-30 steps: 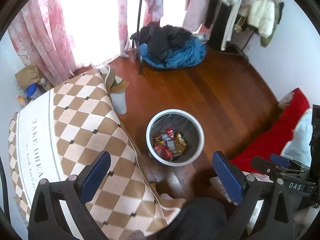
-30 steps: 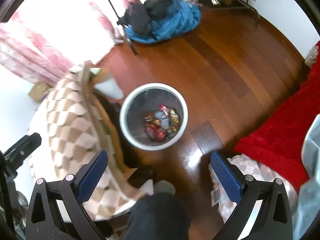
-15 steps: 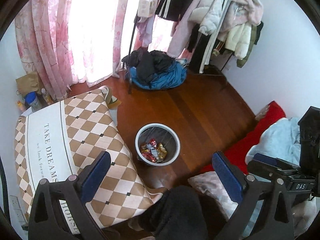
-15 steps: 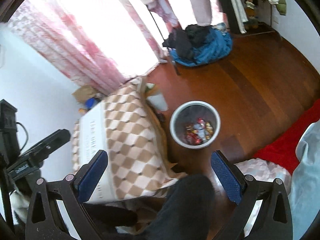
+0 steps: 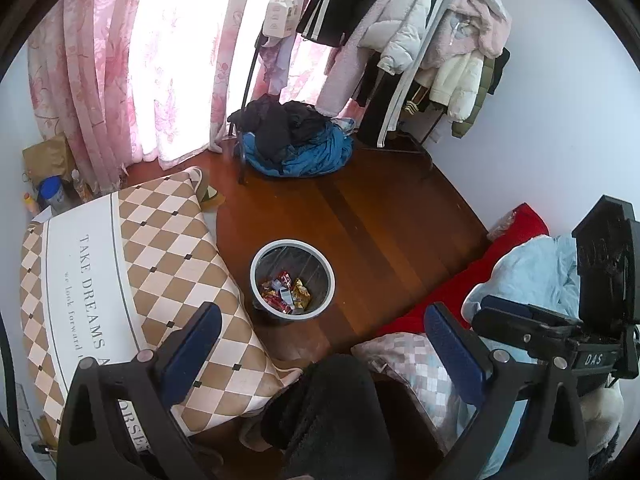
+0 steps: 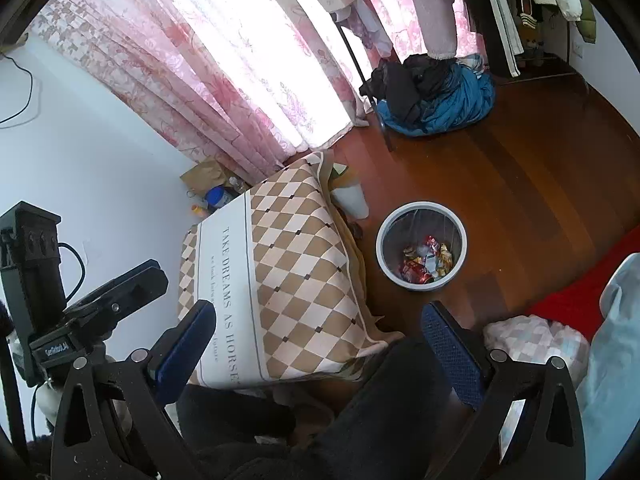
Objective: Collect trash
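Left claw point(image 5: 320, 340): spread wide, blue pads apart, nothing between them, held high above the floor point(image 5: 392, 232). Right claw point(image 6: 316, 338): likewise spread and bare, also well above the floor.

Bin point(image 5: 292, 245) in the left view: just past centre toward 6 o'clock, upright on the wooden floor, white rim, dark mesh wall. Trash point(image 5: 285, 292) inside at the bottom: crumpled red, yellow and silver wrappers in one heap. In the right view the bin point(image 6: 421, 209) at 3 o'clock from centre, trash point(image 6: 426, 260) likewise at its bottom.

Surface point(image 5: 120, 264) at 9 o'clock of the bin in the left view, under a brown-and-cream checked cloth with a white band printed "TAKE DREAMS"; cloth edge near the bin, apart from it. In the right view, the surface point(image 6: 288, 264) close to centre.

Clothes pile point(image 5: 296, 144), black over blue, at 12 o'clock of the bin, well apart, at the foot of a rack point(image 5: 400, 40) hung with coats. Pink curtain point(image 5: 160, 60) at 11 o'clock, bright window behind. Red blanket point(image 5: 460, 280) at 3 o'clock of the bin, pale blue cloth point(image 5: 536, 272) lying on it. Dark trouser leg point(image 5: 332, 412) at 6 o'clock, between the pads in both views.
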`<state>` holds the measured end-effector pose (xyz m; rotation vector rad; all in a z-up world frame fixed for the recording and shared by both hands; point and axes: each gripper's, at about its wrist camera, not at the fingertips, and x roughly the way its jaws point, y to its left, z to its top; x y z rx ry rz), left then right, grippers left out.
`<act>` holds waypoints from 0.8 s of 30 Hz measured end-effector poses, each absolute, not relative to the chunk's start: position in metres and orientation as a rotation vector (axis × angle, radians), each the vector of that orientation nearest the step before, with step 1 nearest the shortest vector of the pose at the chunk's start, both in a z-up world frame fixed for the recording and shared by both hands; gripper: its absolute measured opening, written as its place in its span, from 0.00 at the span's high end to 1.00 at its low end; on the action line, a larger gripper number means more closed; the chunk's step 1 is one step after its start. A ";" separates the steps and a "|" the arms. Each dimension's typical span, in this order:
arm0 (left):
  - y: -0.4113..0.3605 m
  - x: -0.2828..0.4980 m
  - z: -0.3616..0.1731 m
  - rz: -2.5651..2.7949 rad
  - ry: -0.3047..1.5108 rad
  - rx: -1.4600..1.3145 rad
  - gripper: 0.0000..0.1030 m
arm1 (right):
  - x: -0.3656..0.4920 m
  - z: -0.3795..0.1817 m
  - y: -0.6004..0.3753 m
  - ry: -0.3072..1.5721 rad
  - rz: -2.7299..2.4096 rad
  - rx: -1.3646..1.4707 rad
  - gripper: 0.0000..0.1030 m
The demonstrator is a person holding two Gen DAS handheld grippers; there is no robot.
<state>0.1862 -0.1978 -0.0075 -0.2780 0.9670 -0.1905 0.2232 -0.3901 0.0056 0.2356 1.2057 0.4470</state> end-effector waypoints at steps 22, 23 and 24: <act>-0.198 0.183 -0.007 -0.219 0.969 -0.296 0.00 | 0.215 0.012 -0.388 1.206 0.456 0.218 0.00; -0.198 0.182 -0.007 -0.223 0.970 -0.297 0.00 | 0.215 0.012 -0.389 1.206 0.453 0.216 0.00; -0.198 0.182 -0.007 -0.229 0.969 -0.297 0.00 | 0.215 0.012 -0.389 1.206 0.452 0.217 0.00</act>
